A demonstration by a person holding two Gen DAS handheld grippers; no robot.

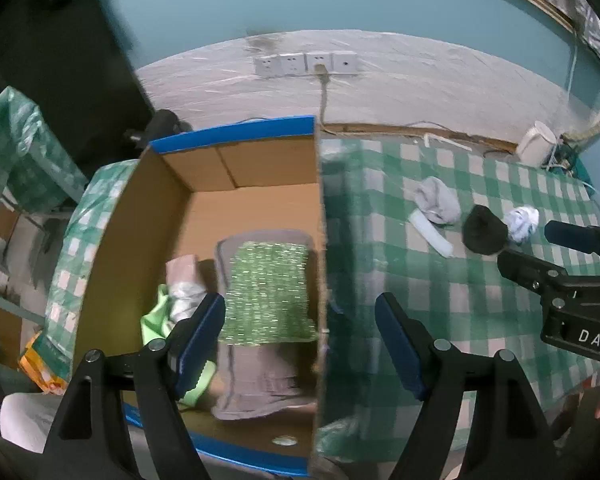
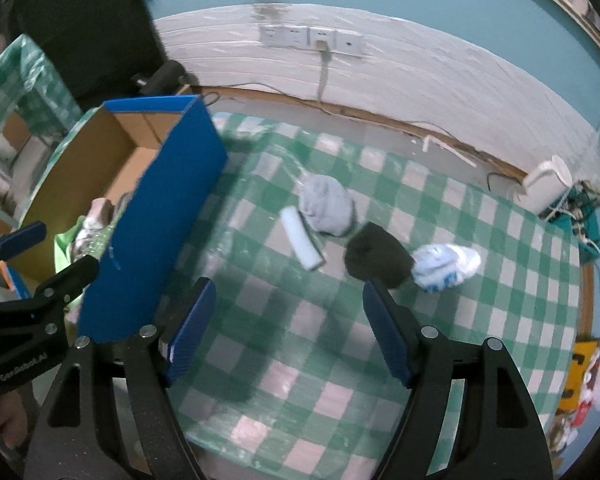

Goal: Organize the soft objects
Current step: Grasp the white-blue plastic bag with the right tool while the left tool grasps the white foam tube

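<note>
Your right gripper hangs over bare checked tablecloth, jaws well apart, nothing between them and touching nothing. The loose soft items lie ahead of it: the black sock bundle just beyond the right finger, the white-and-blue sock beside that further right, the grey sock bundle further ahead, and the white roll ahead and slightly left, its long axis running diagonally away to the left. By my reading the right hand is the nearer one for all four.

Your left gripper straddles the cardboard box's near wall, jaws apart and empty. Below it inside the box lie a grey cloth under a green sparkly scourer, a light green cloth and a white bundle.
</note>
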